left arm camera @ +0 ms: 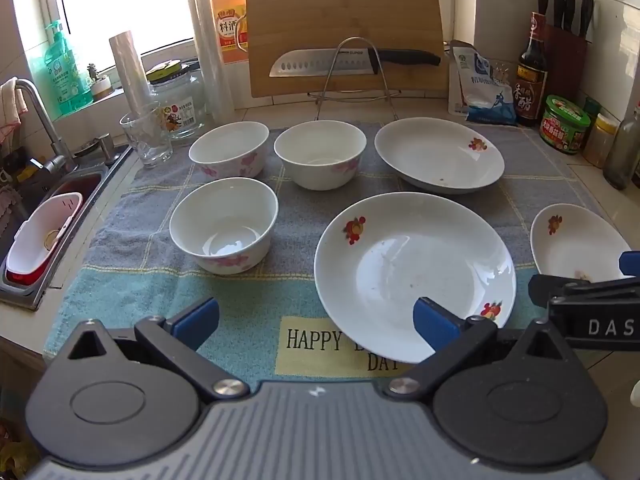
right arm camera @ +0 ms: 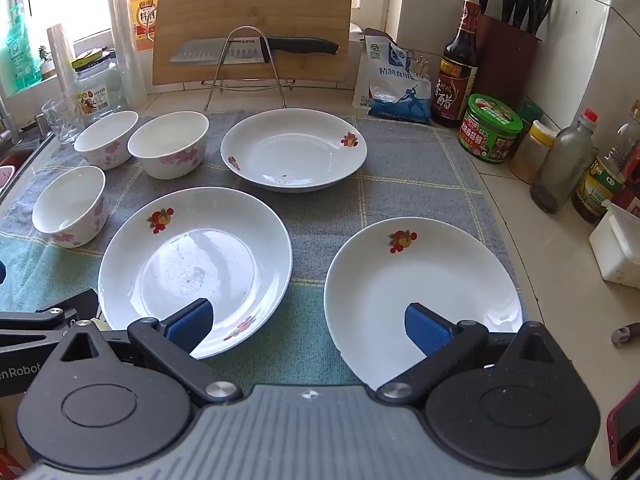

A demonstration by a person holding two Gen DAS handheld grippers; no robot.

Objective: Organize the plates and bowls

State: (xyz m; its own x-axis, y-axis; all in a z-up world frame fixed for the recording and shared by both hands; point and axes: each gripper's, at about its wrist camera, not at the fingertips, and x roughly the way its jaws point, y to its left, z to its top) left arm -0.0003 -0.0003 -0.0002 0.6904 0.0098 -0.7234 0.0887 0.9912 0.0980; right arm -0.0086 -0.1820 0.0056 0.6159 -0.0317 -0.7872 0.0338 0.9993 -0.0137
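Plates and bowls sit on a gray and green towel (right arm camera: 400,152) spread over the worktop (right arm camera: 560,264). Three bowls with pink flowers are on the left side: a back-left bowl (left arm camera: 229,148), a back-middle bowl (left arm camera: 320,153) just beside it, and a front bowl (left arm camera: 224,224) closer to the cameras. All three look empty. Three white plates with little fruit pictures sit to the right: a back plate (right arm camera: 294,150), a middle plate (right arm camera: 195,264) and a right plate (right arm camera: 420,292). The back plate has a few dark crumbs in it. The middle plate has small specks on it.

Both claws are spread wide and hold nothing. The left claw (left arm camera: 316,322) hangs over the front edge of the towel and the near rim of the middle plate. The right claw (right arm camera: 308,326) hangs over the gap between the middle plate and the right plate.

Behind the dishes a knife (left arm camera: 352,60) rests on a wire rack (left arm camera: 356,80) in front of a wooden board (left arm camera: 344,12). A drinking glass (left arm camera: 146,136) stands near the sink (left arm camera: 36,216). Bottles and jars line the right wall.
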